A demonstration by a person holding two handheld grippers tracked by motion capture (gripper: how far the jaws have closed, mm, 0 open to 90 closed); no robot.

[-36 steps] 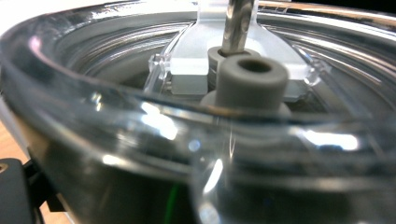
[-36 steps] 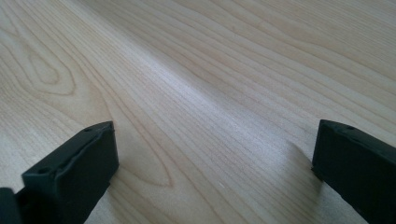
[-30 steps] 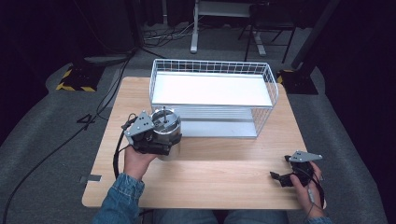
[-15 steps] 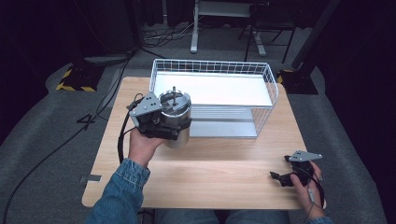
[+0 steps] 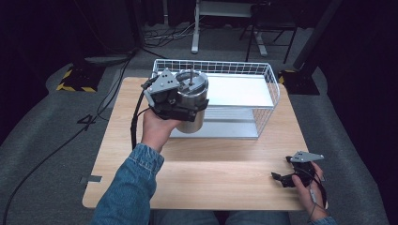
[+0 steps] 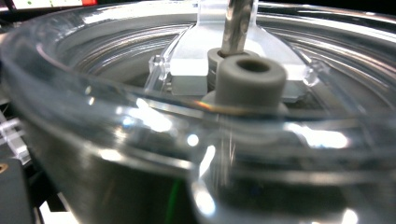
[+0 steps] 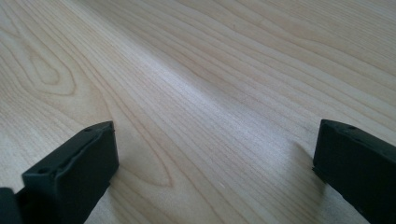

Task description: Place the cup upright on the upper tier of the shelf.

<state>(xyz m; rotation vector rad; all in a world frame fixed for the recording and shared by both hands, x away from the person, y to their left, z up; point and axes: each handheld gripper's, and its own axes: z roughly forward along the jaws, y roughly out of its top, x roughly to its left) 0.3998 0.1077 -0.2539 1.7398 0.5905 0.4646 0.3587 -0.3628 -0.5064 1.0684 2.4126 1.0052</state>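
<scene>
Steel canister (image 5: 191,101) with clear lid, raised over wire basket's (image 5: 267,89) left end, hiding left gripper's (image 5: 180,101) fingers, grip state unreadable; right gripper (image 5: 281,179) low over tabletop (image 5: 225,164), fingers spread.

This looks like a lab or recording studio rather than a home. A plain wooden table (image 5: 225,168) stands on grey carpet (image 5: 51,140) amid dark surroundings, with cables (image 5: 159,37) trailing across the floor. Behind it stand a metal desk frame (image 5: 225,23) and a yellow-and-black hazard-striped block (image 5: 75,79).
</scene>
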